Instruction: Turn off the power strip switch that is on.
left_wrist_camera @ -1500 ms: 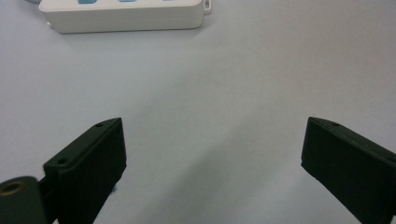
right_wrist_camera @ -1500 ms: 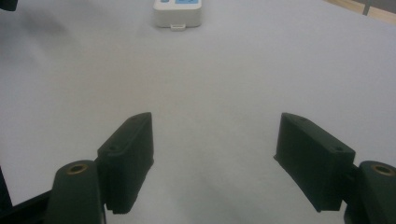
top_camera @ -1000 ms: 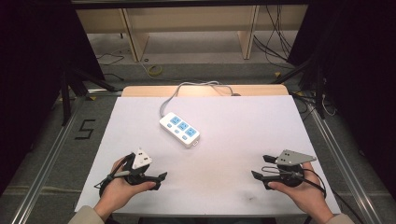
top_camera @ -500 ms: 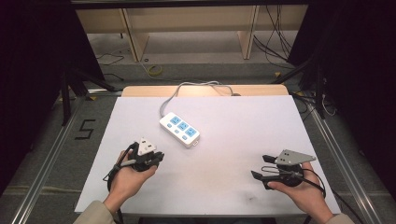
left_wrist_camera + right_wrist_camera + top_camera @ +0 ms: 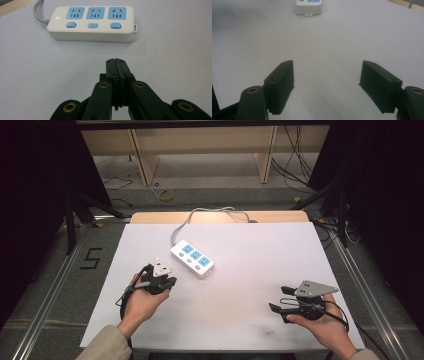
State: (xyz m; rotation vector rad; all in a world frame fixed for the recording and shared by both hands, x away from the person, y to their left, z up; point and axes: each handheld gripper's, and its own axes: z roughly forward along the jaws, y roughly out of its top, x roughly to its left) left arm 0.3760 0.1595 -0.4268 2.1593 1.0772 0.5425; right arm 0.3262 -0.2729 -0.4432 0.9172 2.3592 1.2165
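Note:
A white power strip (image 5: 192, 258) with three blue sockets and three blue switches lies on the white table cover (image 5: 260, 265), left of centre. Its grey cord (image 5: 186, 221) runs off the far edge. My left gripper (image 5: 171, 281) hovers just short of the strip, pointing at it. In the left gripper view its jaws are pressed together with nothing between them (image 5: 116, 61), and the power strip (image 5: 92, 23) lies broadside ahead. My right gripper (image 5: 276, 298) rests at the front right, pointing left. Its jaws stand wide apart and empty (image 5: 327, 72), with one end of the power strip (image 5: 308, 7) far ahead.
A strip of bare wooden tabletop (image 5: 270, 216) shows beyond the white cover. Wooden shelving (image 5: 200, 145) and loose cables stand on the floor behind. A "5" mark (image 5: 91, 258) is on the floor at the left. Metal rails run along both table sides.
My left gripper has moved forward toward the power strip and its jaws have gone from open to shut. The right gripper has stayed where it was.

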